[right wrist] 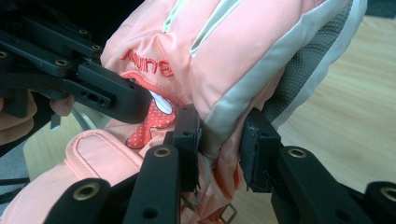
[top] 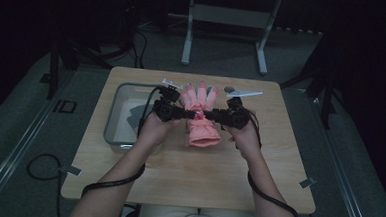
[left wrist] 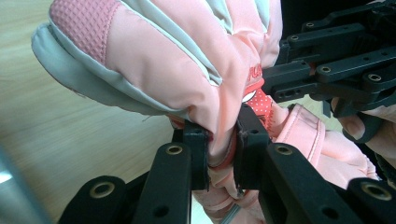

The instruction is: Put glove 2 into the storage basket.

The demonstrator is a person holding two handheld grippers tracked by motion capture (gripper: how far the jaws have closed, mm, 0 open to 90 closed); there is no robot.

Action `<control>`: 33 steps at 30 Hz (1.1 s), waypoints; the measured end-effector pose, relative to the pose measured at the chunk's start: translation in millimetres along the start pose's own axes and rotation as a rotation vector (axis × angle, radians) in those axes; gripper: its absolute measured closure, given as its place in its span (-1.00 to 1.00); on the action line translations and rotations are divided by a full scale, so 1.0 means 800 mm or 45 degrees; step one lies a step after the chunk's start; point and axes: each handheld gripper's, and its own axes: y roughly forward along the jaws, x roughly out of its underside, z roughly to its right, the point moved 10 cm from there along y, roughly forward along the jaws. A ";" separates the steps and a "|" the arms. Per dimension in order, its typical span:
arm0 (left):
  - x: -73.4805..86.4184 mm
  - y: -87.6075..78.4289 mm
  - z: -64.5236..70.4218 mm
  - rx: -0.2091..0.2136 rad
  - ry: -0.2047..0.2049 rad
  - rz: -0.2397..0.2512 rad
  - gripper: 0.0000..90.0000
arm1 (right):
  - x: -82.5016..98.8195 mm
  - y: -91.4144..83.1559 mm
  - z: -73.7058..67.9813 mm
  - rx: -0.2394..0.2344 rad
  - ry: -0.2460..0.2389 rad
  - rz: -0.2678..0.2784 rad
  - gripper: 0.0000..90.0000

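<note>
Surroundings: wooden surface (top: 187,173), bare at the front. Grey tray (top: 116,115) sits on its left part, just beside the left hand (top: 152,129); inside of the tray is too dim to read. Two small pale items (top: 244,93) lie near the far edge, too small to identify. A white metal frame (top: 225,20) stands on the floor beyond. Nothing stands betw. the two grippers and the glove.

Glove (top: 200,119): pink padded winter glove w/ pale grey trim, textured pink patch, red lettering and a red white-dotted motif near the wrist. Held above the surface centre, fingers pointing away from the person, cuff toward them.

Left hand-held gripper (left wrist: 223,149): jaws closed, pinching a fold of glove fabric at one side. Right hand-held gripper (right wrist: 219,140): jaws clamped on the glove's grey-edged side.

Hard to see: room dark; lettering partly cut off by the other gripper; a small metal ring (right wrist: 227,213) at the cuff is half out of frame.
</note>
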 end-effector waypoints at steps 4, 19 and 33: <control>-0.001 -0.021 -0.013 -0.028 -0.019 0.022 0.74 | -0.020 0.017 -0.020 -0.007 -0.044 -0.010 0.57; 0.003 -0.105 -0.069 -0.147 -0.110 0.101 0.73 | -0.075 0.075 -0.080 -0.086 -0.128 -0.027 0.57; 0.038 -0.148 -0.122 -0.214 -0.212 0.134 0.73 | -0.087 0.140 -0.127 -0.170 -0.178 -0.100 0.57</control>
